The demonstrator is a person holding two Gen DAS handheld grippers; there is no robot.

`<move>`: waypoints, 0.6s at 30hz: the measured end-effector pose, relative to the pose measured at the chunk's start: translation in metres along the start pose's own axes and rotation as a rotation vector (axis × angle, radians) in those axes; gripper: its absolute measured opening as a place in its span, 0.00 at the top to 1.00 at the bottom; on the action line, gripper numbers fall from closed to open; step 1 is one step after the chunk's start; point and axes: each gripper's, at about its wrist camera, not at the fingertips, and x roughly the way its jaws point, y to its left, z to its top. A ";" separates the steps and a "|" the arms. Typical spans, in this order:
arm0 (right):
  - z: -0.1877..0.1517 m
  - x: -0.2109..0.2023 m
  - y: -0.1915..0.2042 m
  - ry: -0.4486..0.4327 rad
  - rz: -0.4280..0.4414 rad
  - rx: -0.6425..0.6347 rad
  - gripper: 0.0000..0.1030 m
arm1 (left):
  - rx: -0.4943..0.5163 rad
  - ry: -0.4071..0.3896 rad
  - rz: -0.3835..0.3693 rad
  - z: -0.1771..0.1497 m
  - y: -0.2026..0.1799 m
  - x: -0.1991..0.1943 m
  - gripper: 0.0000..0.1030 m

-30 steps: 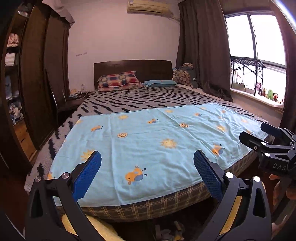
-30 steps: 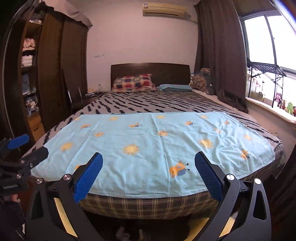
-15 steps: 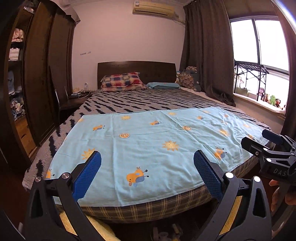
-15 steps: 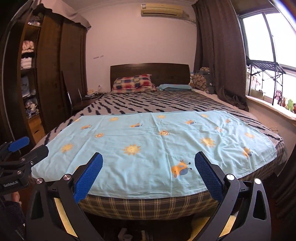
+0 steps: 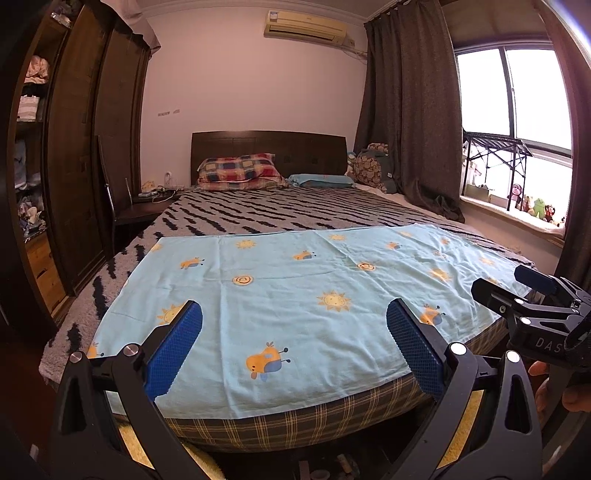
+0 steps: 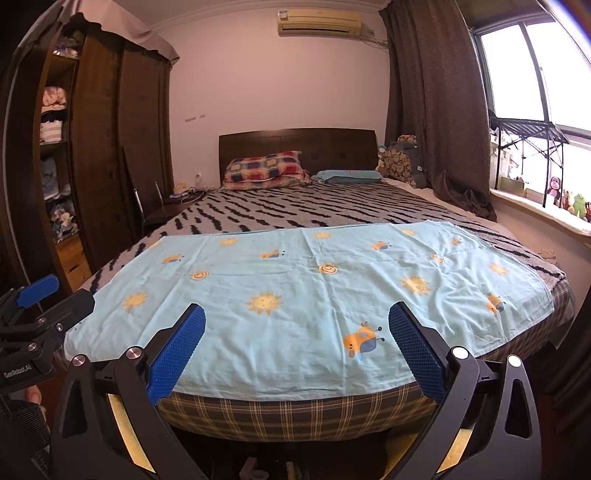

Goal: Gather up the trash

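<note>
Both grippers hang side by side at the foot of the bed, aimed toward its headboard. The left gripper and the right gripper each stand wide apart, holding nothing. A blue sheet lies flat across the bed's near end. No trash can be made out on the bed

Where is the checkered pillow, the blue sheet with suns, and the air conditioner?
Checkered pillow [image 5: 238,168], left wrist view, middle of its top.
Blue sheet [image 5: 295,310], left wrist view, plain patch near the centre.
Air conditioner [image 6: 319,23], right wrist view, front panel.
</note>
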 end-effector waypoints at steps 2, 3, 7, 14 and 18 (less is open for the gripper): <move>0.001 0.001 0.001 0.000 -0.003 -0.001 0.03 | -0.001 -0.003 0.004 0.001 0.000 0.000 0.08; 0.001 0.001 0.001 0.002 -0.001 0.000 0.03 | -0.002 -0.004 0.006 0.001 0.001 0.000 0.08; 0.001 0.001 0.003 0.003 0.003 -0.002 0.03 | -0.002 -0.005 0.006 0.001 0.001 0.000 0.08; 0.002 0.001 0.003 -0.002 0.001 0.000 0.03 | 0.000 -0.008 0.007 0.002 0.001 -0.001 0.08; 0.001 0.000 0.002 -0.009 0.000 0.009 0.03 | -0.002 -0.003 0.008 0.000 0.000 0.000 0.08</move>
